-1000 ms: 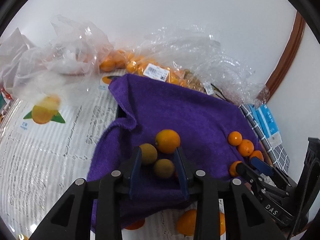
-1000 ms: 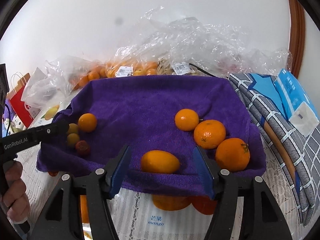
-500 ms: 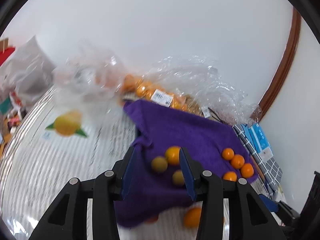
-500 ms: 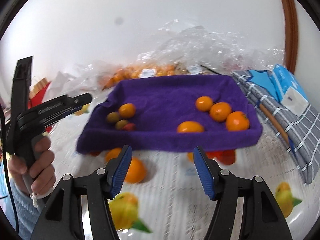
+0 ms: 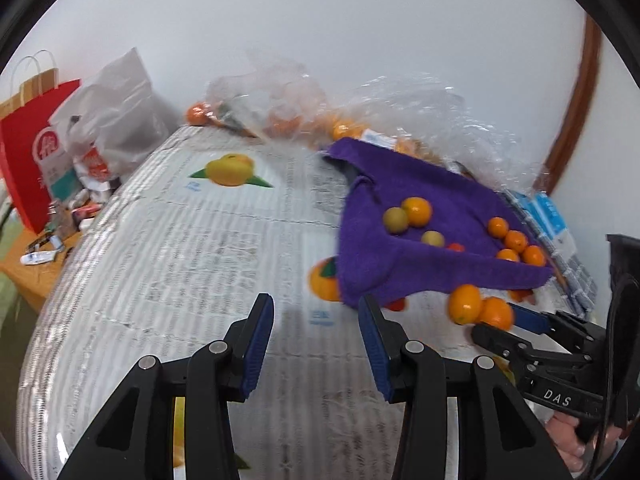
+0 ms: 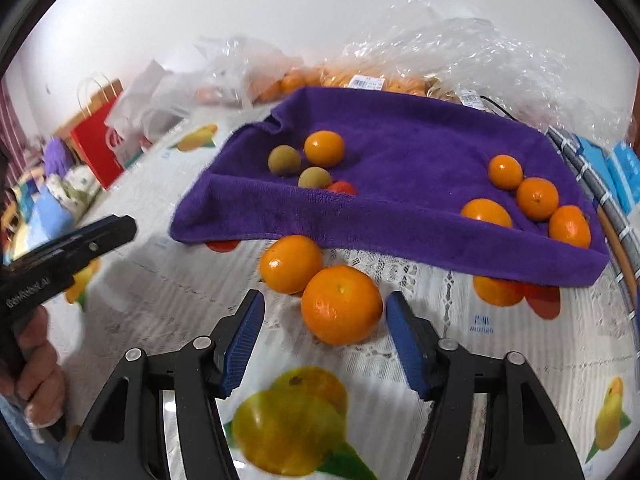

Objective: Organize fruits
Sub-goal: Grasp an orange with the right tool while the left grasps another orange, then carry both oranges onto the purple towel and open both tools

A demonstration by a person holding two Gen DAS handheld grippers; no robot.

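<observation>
1. Across the middle of both views, the purple towel (image 6: 400, 168) now sits farther off than a second ago; both claws have pulled back from it.
2. At its right side lie four oranges (image 6: 536, 199); at its left, one orange with smaller greenish fruits (image 6: 284, 161).
3. Low centre in the right view, the right gripper (image 6: 324, 336) gapes, released, around a loose orange (image 6: 341, 304) on the tablecloth (image 6: 180, 280), likely the next pick.
4. The left gripper (image 5: 316, 344) hangs released over bare cloth.
</observation>
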